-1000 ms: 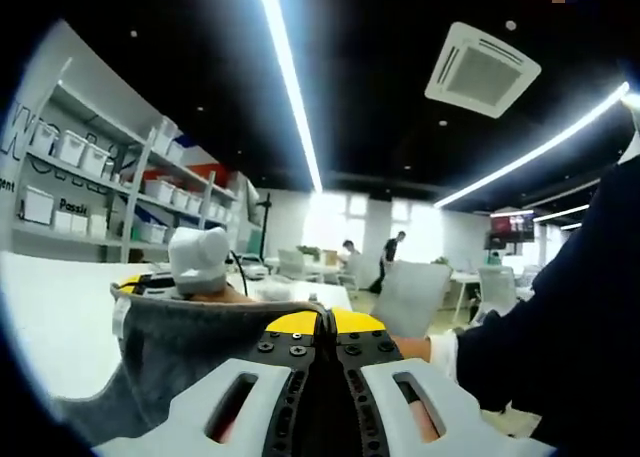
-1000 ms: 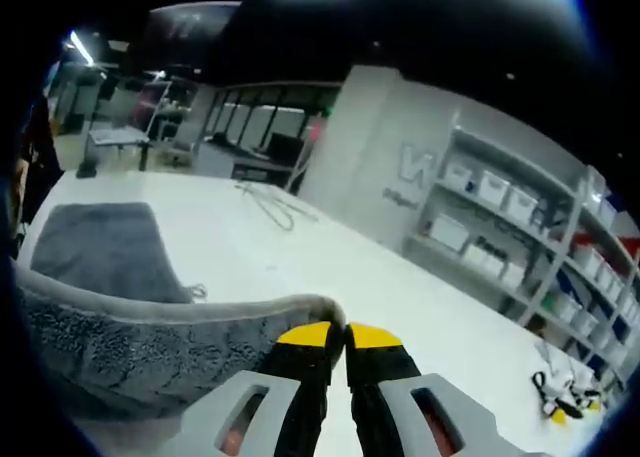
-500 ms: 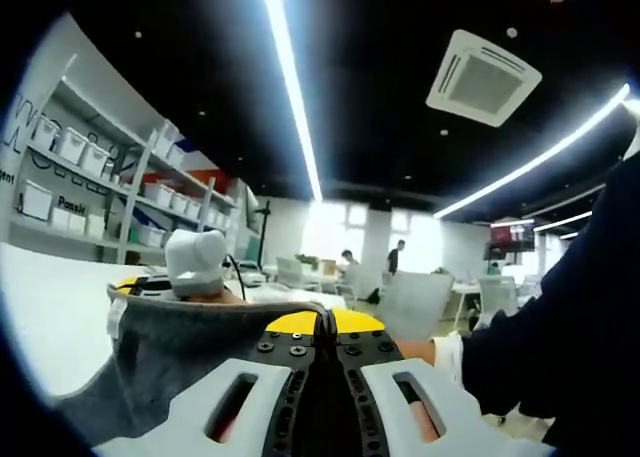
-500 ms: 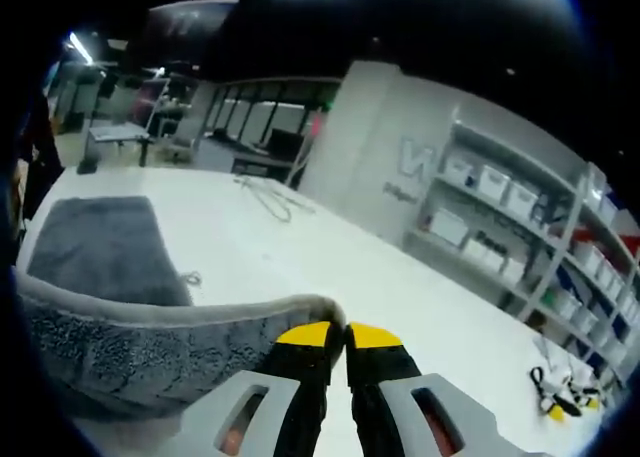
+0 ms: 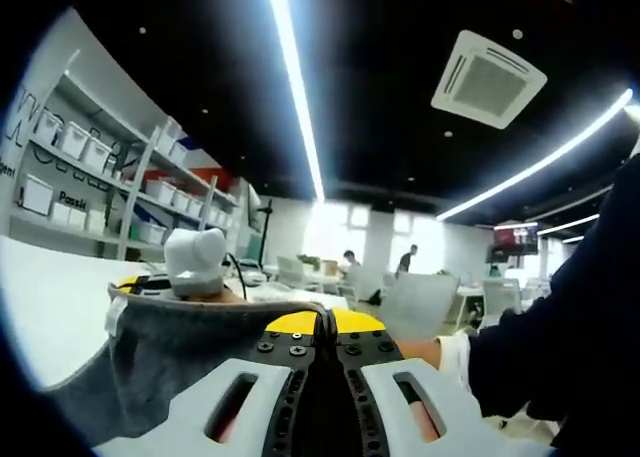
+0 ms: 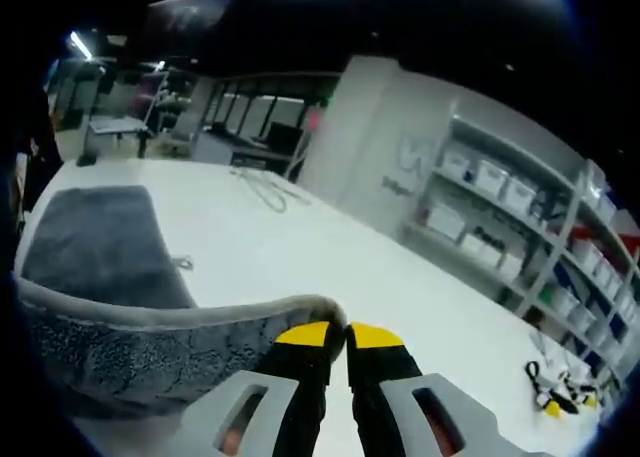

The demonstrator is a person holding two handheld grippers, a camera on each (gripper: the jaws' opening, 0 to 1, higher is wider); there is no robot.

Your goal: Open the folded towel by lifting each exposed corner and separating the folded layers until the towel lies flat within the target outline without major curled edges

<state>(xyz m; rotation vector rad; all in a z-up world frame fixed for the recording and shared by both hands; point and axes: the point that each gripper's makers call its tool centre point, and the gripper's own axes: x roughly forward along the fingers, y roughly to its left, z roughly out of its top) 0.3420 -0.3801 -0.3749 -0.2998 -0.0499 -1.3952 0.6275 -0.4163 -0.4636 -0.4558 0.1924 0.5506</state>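
Both the left tool (image 5: 325, 322) and right tool (image 6: 347, 334) clamp the grey towel (image 6: 150, 352) edge aloft above the bench (image 6: 300, 262); uneven lowering risks curled edges.

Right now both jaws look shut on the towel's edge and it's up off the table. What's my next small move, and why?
Probably ease both grippers apart to draw the held edge taut, then lower it. The left gripper and right gripper each pinch the gray towel, whose edge sags between them, while its far part lies on the white table.
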